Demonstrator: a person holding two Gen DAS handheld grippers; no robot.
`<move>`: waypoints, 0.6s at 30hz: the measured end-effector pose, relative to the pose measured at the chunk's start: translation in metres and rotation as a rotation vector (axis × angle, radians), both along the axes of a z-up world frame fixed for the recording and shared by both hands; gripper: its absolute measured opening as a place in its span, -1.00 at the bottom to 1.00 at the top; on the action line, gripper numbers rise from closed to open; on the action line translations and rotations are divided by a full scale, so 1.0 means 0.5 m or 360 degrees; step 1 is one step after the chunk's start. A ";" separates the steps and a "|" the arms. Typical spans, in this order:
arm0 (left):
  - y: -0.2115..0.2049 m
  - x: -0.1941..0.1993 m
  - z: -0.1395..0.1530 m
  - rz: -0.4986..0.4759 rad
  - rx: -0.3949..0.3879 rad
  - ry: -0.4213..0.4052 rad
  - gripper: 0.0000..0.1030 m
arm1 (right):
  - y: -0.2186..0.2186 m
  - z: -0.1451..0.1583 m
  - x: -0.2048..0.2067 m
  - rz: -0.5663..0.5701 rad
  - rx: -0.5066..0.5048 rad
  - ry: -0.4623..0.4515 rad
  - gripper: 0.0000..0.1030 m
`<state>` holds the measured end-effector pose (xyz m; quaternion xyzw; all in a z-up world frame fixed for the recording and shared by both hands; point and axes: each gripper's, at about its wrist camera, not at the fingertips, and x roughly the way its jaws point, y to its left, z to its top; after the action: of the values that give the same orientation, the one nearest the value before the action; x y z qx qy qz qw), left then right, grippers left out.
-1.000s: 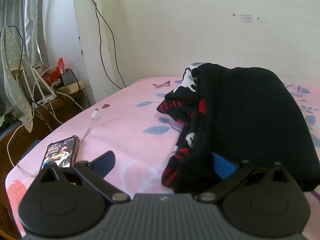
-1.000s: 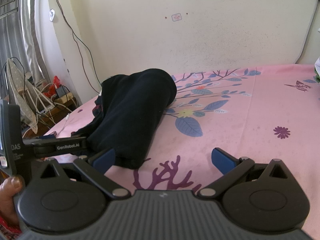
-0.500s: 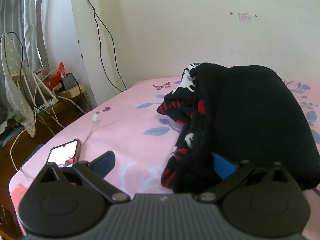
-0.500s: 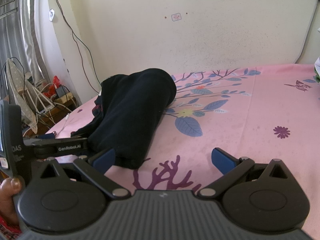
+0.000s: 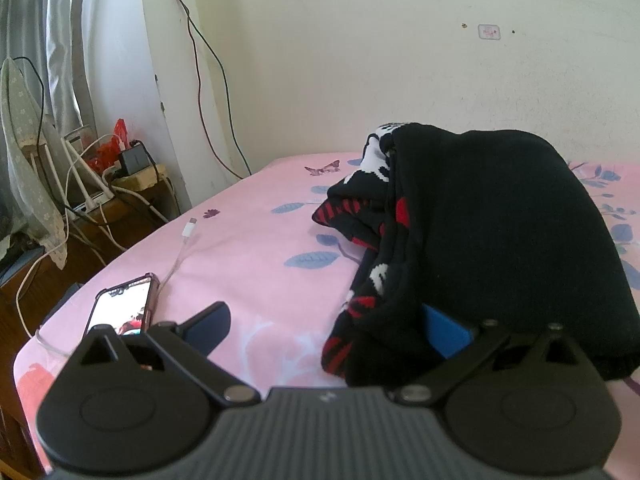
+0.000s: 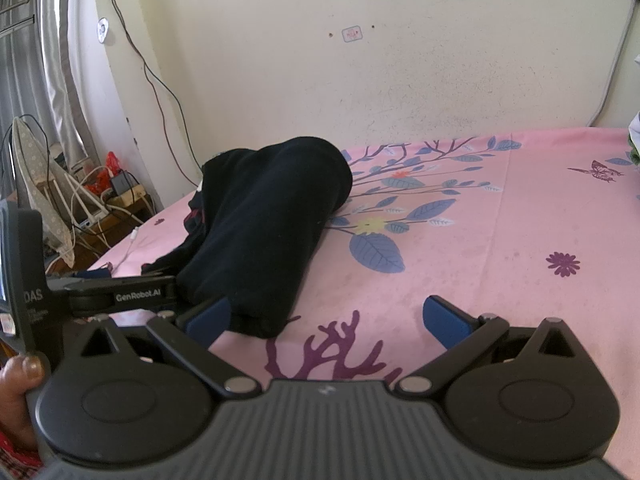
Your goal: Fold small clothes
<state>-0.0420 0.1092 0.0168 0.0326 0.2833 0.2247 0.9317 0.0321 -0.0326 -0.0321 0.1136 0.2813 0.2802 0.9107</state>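
Pink floral bed (image 5: 248, 248) fills my left view; my left hand-held gripper (image 5: 332, 326) is spread wide, its right finger under the black garment (image 5: 492, 232) at 2 o'clock. Right view: my right hand-held gripper (image 6: 328, 316) gapes, the garment running 7 to 1 o'clock.

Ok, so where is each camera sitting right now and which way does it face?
Left wrist: on the left hand-held gripper, low over the bed's left end, facing the black garment and wall; phone at left; both open fingers show.
Right wrist: on the right hand-held gripper, facing along the pink bedsheet toward the wall; open fingers, the left gripper and a thumb show.
Shared: garment, sheet, wall sticker.
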 end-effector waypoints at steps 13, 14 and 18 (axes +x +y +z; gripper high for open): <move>0.003 0.002 0.000 -0.0002 -0.0009 0.0005 1.00 | 0.000 0.000 0.000 0.0000 0.0000 0.0002 0.89; 0.004 0.002 0.000 -0.0002 -0.0010 0.0006 1.00 | 0.000 0.000 0.001 0.0001 0.0000 0.0002 0.89; 0.005 0.004 -0.002 -0.0001 -0.0017 0.0008 1.00 | 0.000 0.000 0.000 0.0000 0.0000 0.0002 0.89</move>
<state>-0.0399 0.1117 0.0158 0.0282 0.2870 0.2229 0.9312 0.0323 -0.0327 -0.0322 0.1137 0.2818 0.2802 0.9106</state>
